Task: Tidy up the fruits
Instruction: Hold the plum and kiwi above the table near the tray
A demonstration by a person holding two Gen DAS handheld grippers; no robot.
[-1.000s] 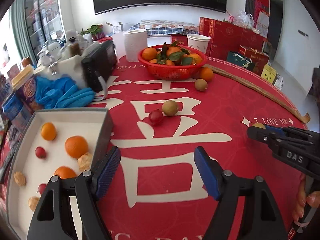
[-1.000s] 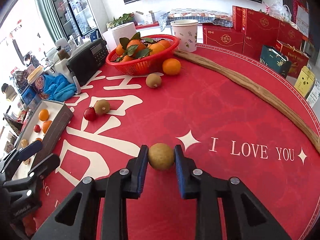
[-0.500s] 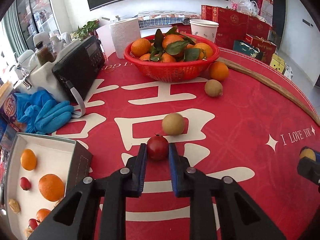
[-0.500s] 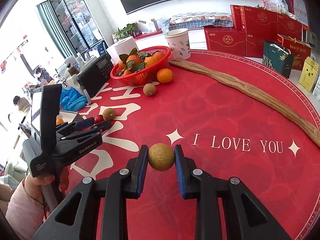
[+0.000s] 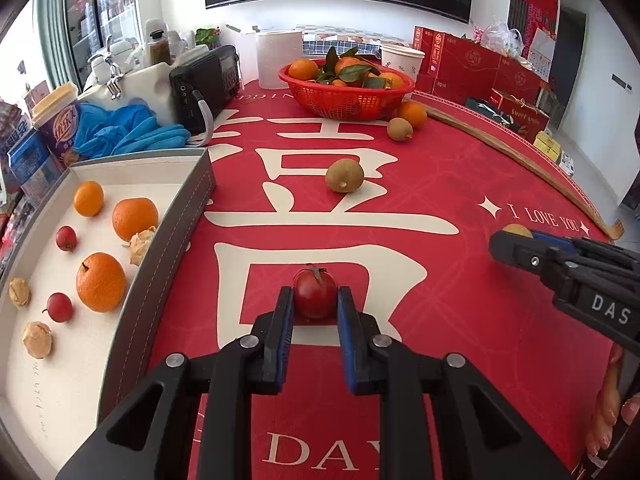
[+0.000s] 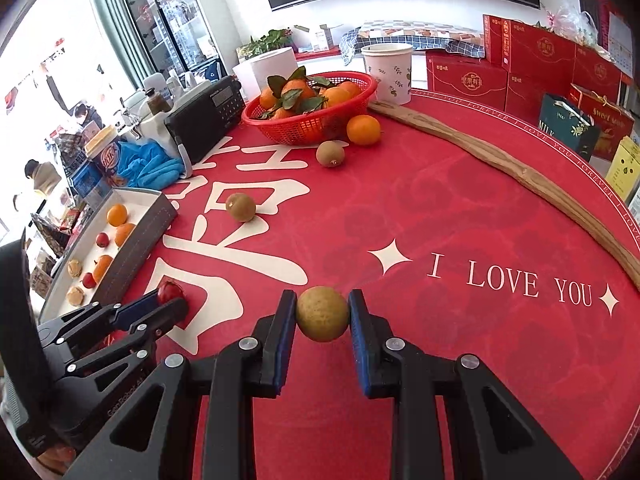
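At lower centre of the left wrist view, the left gripper [image 5: 315, 306] pinches a small red fruit [image 5: 315, 294], stem tilted up and away. The right gripper [image 6: 322, 314] clamps a round brown fruit [image 6: 322, 313] at lower centre. Beneath lies a red tablecloth [image 5: 460, 160]; the grey-walled tray [image 5: 192, 208] sits at left.

two close wrist views, angled down, sharing red tablecloth [image 5: 460, 184]

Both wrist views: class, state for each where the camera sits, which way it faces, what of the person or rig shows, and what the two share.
Left wrist: rides the left gripper, facing down-forward over the red fruit it clamps; white box alongside; right gripper's side visible.
Right wrist: rides the right gripper, facing down-forward over its clamped brown fruit; left gripper visible.
Shared: red basket, tablecloth, each other's gripper.
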